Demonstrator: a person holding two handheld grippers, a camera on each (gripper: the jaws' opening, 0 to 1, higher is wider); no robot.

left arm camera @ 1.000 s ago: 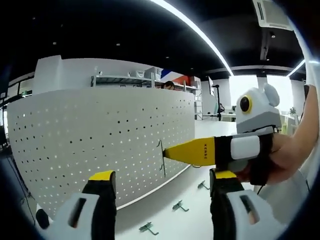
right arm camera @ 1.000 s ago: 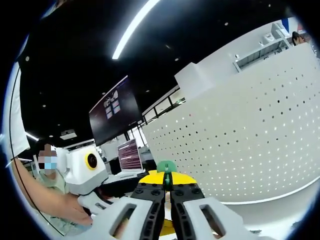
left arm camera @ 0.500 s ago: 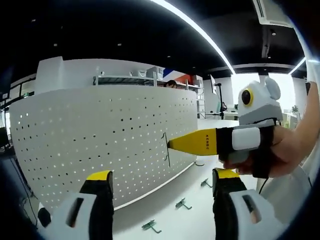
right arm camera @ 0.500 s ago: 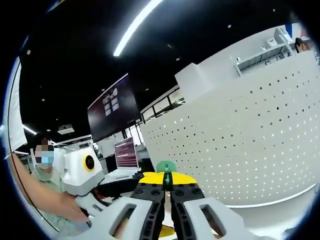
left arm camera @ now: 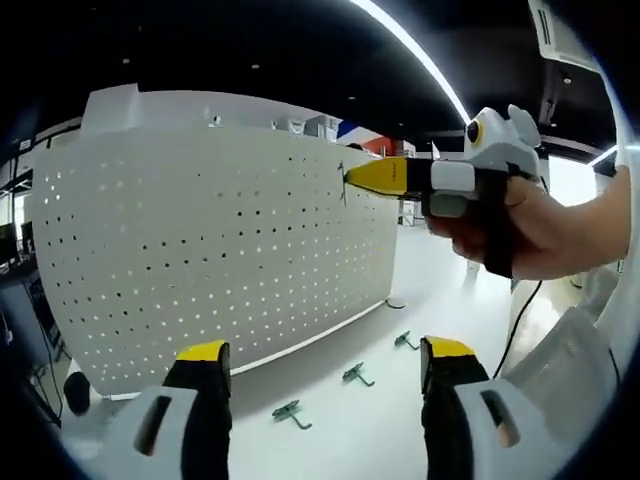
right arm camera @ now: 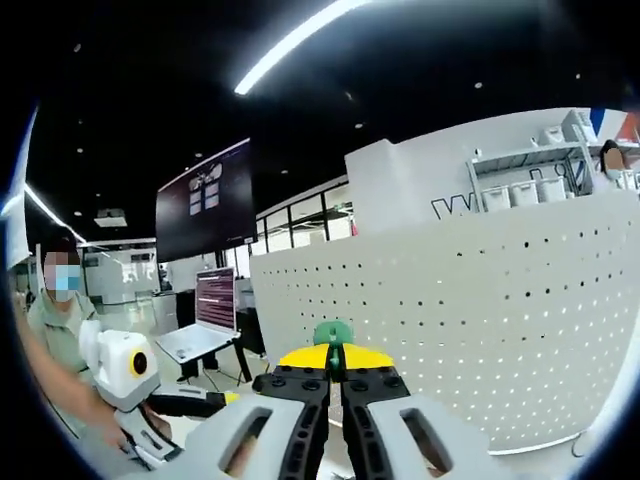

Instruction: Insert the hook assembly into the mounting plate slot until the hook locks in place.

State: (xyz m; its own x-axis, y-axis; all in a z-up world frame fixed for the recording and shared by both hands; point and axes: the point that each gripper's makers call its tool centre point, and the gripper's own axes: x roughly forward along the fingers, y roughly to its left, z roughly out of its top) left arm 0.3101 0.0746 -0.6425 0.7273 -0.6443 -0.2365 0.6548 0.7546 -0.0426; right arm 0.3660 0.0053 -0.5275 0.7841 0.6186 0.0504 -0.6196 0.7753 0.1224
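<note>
Three small green metal hooks [left arm camera: 292, 413] lie loose on the white tabletop [left arm camera: 350, 430] at lower centre of the left gripper view, before the upright white perforated mounting plate [left arm camera: 200, 250]. Left gripper [left arm camera: 318, 362]: jaws spread wide apart, holding nothing. Right gripper [left arm camera: 349, 177], at upper right of that view in a person's hand [left arm camera: 520, 225], presses a thin dark wire hook [left arm camera: 342, 183] against the plate near its top edge. In the right gripper view, the right gripper's jaws are closed on that hook's green base [right arm camera: 333, 333], the plate filling the right side.
</note>
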